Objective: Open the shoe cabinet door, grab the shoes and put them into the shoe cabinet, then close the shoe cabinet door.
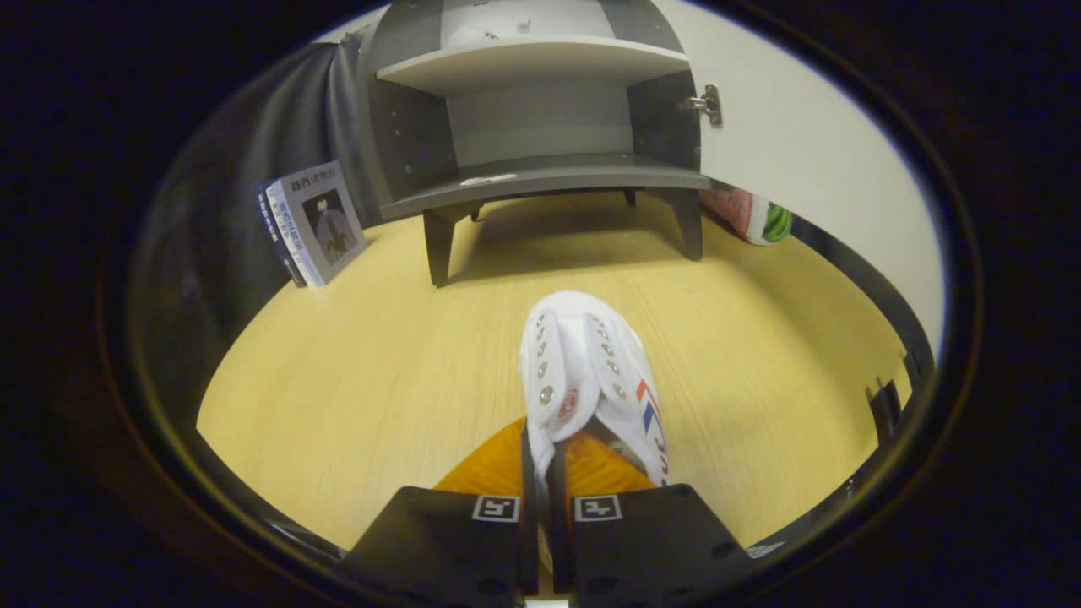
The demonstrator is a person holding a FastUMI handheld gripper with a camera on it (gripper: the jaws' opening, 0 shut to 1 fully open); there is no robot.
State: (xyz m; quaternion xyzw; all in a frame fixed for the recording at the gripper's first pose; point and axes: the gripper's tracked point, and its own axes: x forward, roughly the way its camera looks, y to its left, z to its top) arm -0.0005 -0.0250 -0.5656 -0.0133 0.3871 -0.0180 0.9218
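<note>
Far left, a stack of books [314, 224] leans against the dark booth wall, standing on the wooden table [355, 380]. Right of the books, well beyond the fingers, the grey shoe cabinet [540, 169] stands on short legs, two shelves visible, nothing on them. Its white door [802, 143] is swung open to the right, metal hinge [703, 105] showing at the cabinet's right side. A watermelon-pattern object [752, 215] lies behind the cabinet's right leg, under the door. Centre, the white shoe [583, 371] with metal eyelets and red-blue side stripes hangs just ahead of the fingers, toe pointing at the cabinet, well short of it and above the table. The gripper [545, 460] is clamped on the shoe's heel edge, fingers almost together with the thin fabric pinched between them.
</note>
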